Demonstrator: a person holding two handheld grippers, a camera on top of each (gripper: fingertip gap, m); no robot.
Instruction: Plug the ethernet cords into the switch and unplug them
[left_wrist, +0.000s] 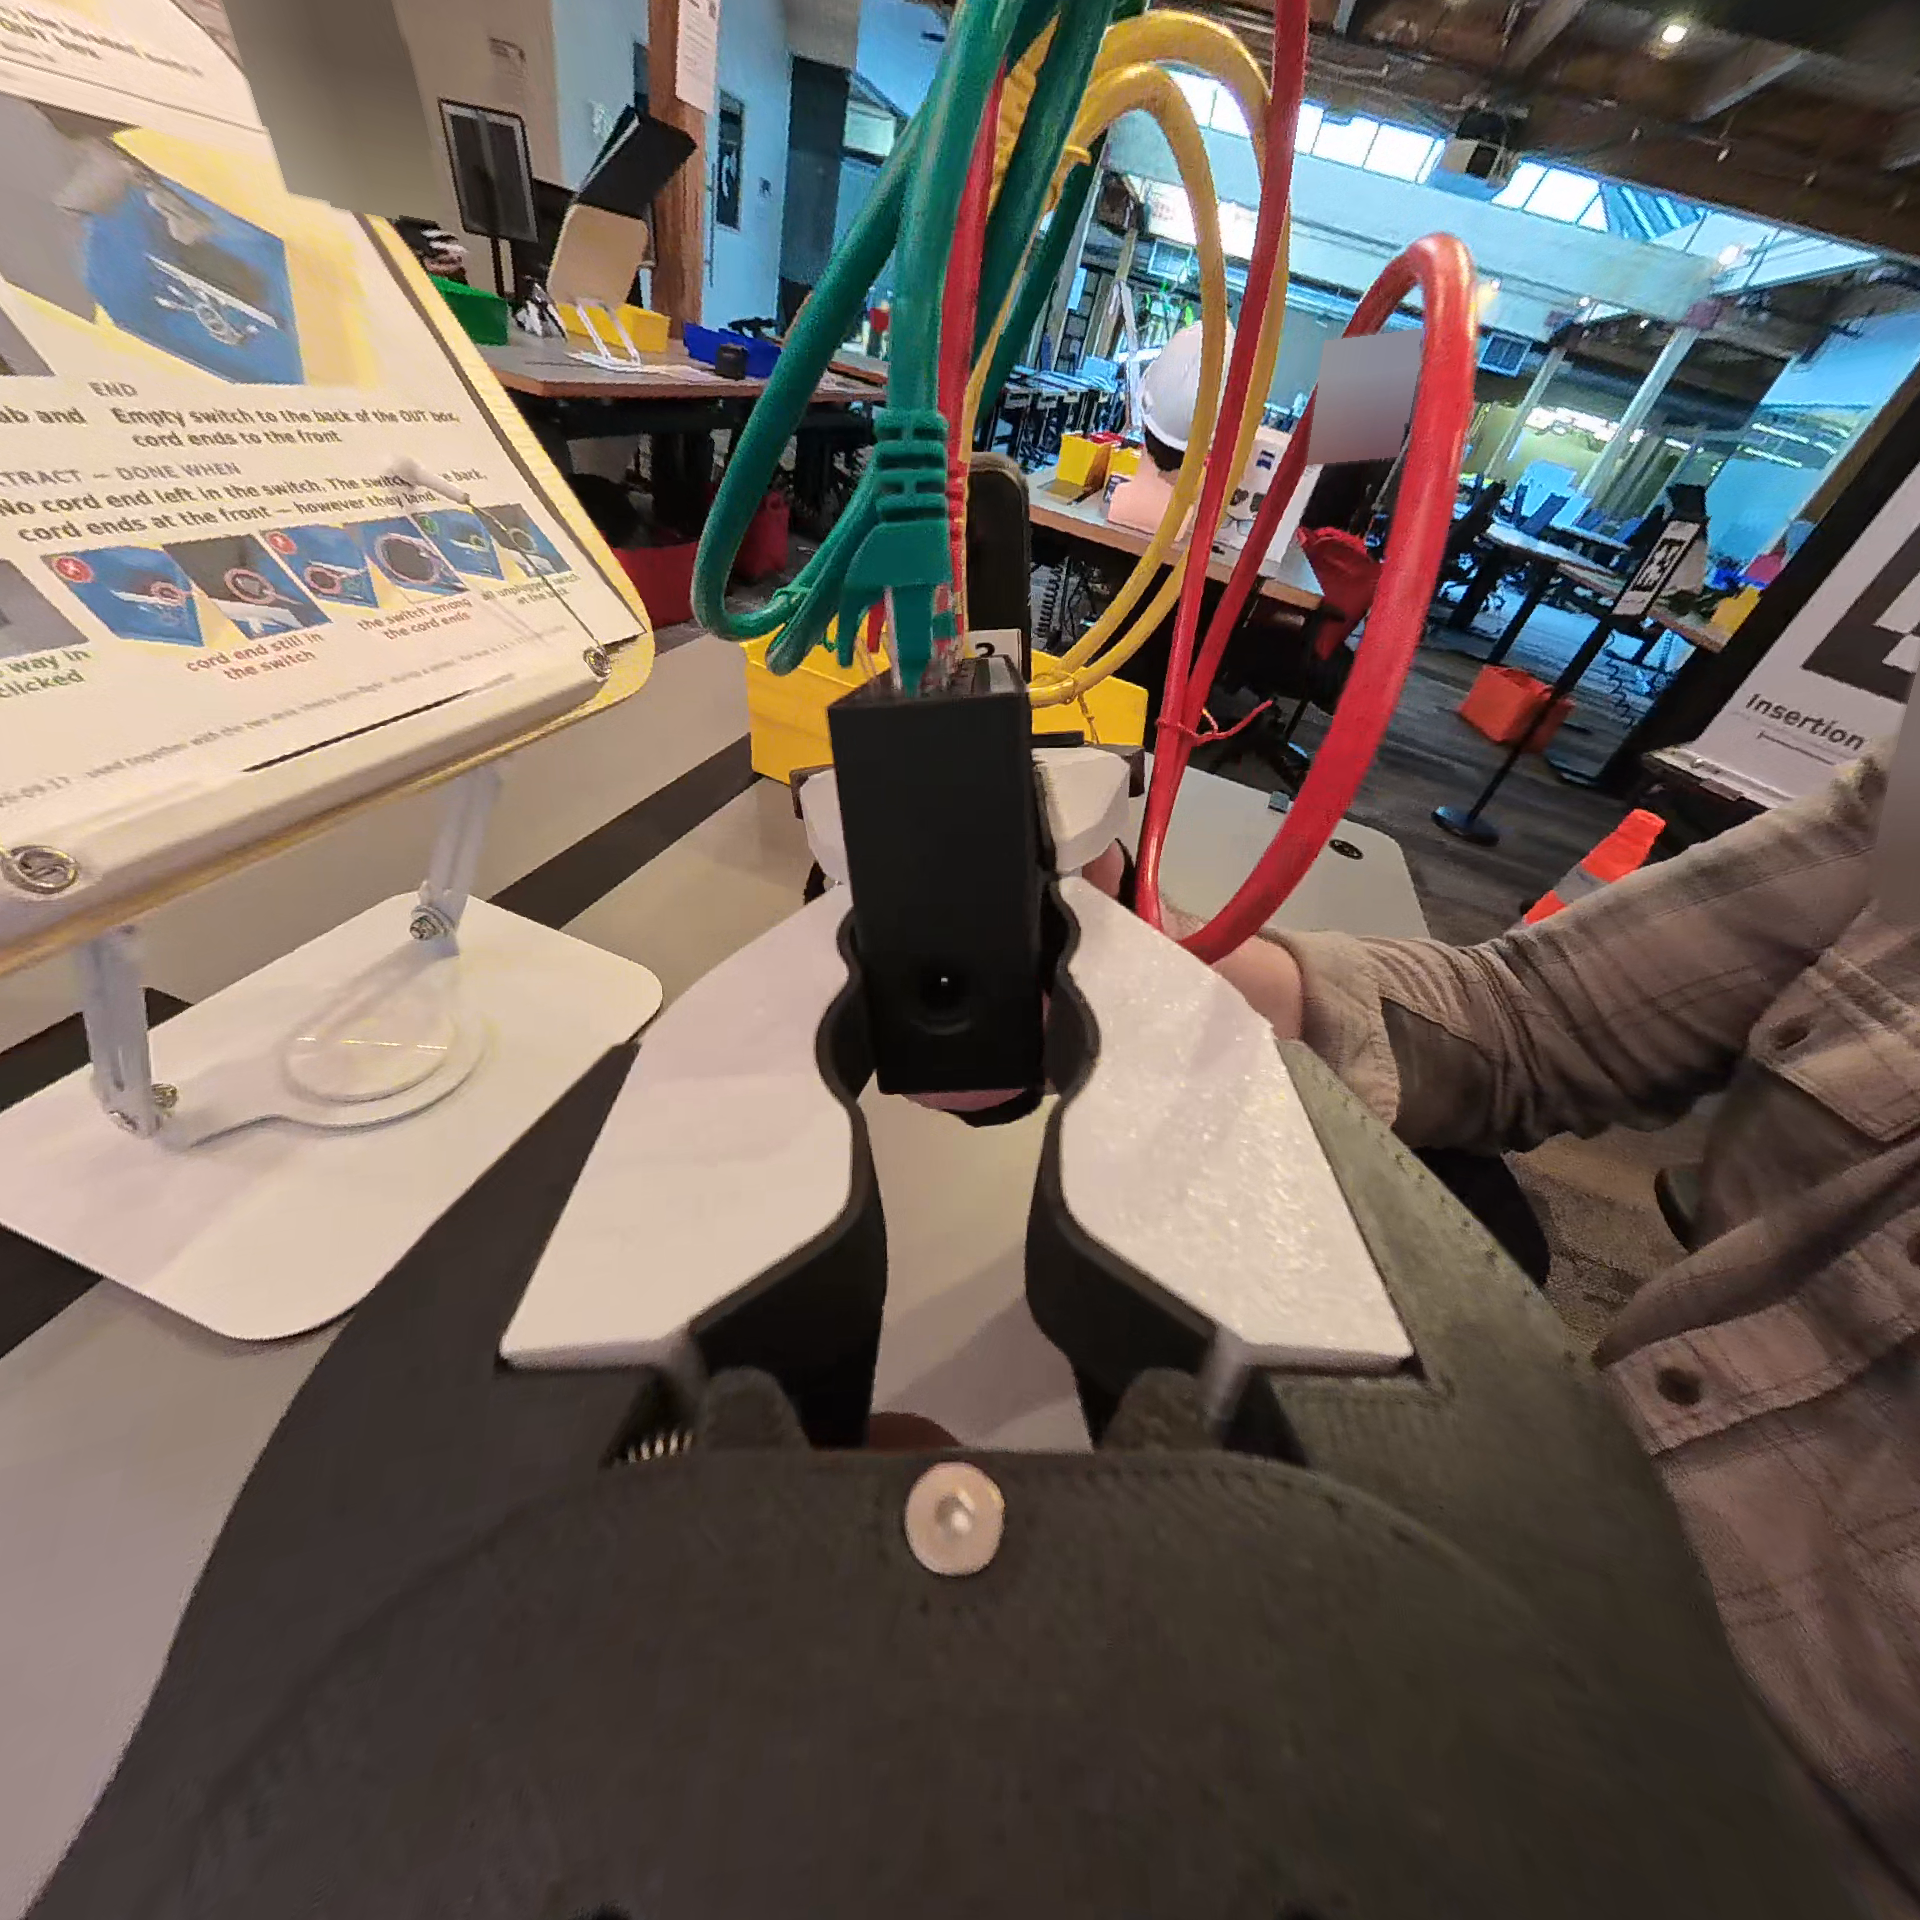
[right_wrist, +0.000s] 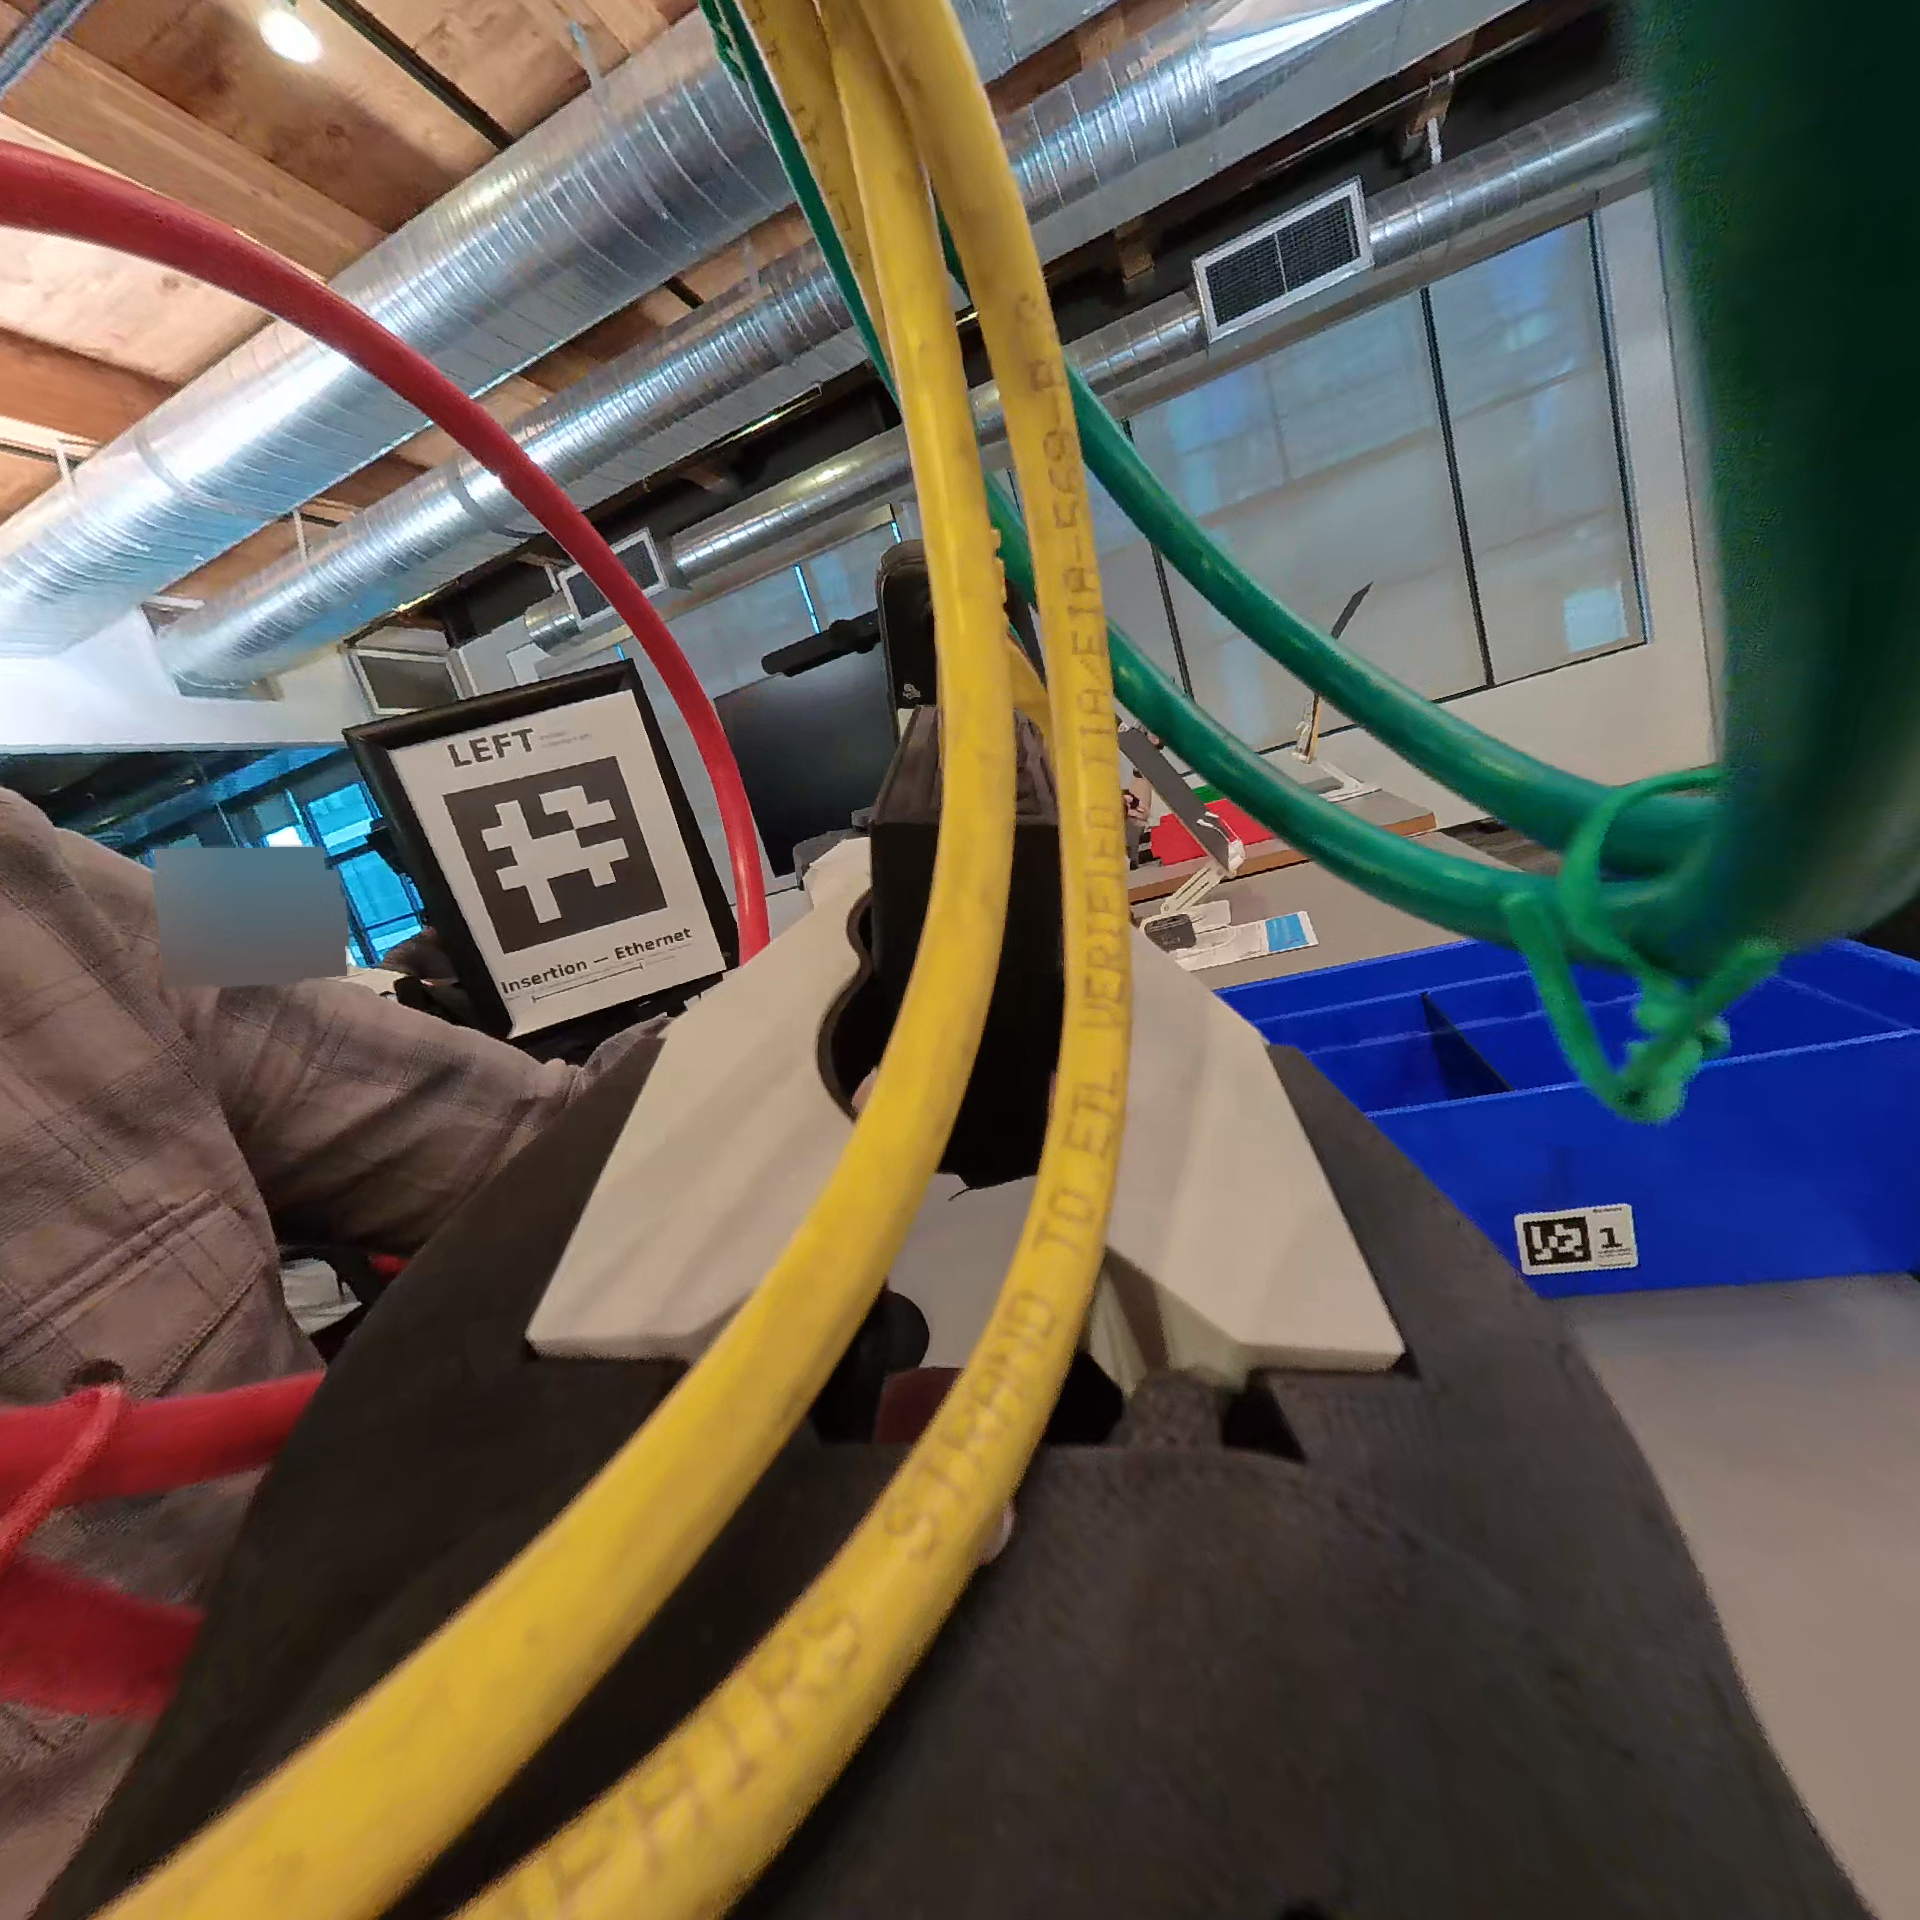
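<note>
The black switch (left_wrist: 940, 862) stands upright, clamped between the white fingers of my left gripper (left_wrist: 951, 997), which is shut on it. Green cords (left_wrist: 909, 488) and a red cord (left_wrist: 1392, 582) are plugged into its upper face. Yellow cords (left_wrist: 1195, 312) loop behind it; I cannot tell if they are plugged in. My right gripper (right_wrist: 966, 1039) is shut on the same switch (right_wrist: 914, 883) from the far side; its fingers (left_wrist: 1086, 805) show in the left wrist view. Yellow cords (right_wrist: 935, 935), a red cord (right_wrist: 623, 561) and green cords (right_wrist: 1299, 675) hang across the right wrist view.
An instruction board (left_wrist: 260, 468) on a white stand is at the left. A yellow bin (left_wrist: 790, 717) sits behind the switch. A blue divided bin (right_wrist: 1662, 1122) is at the right, a marker sign (right_wrist: 551, 852) behind. A person's sleeve (left_wrist: 1610, 987) reaches in. The grippers are tip to tip, or close to it.
</note>
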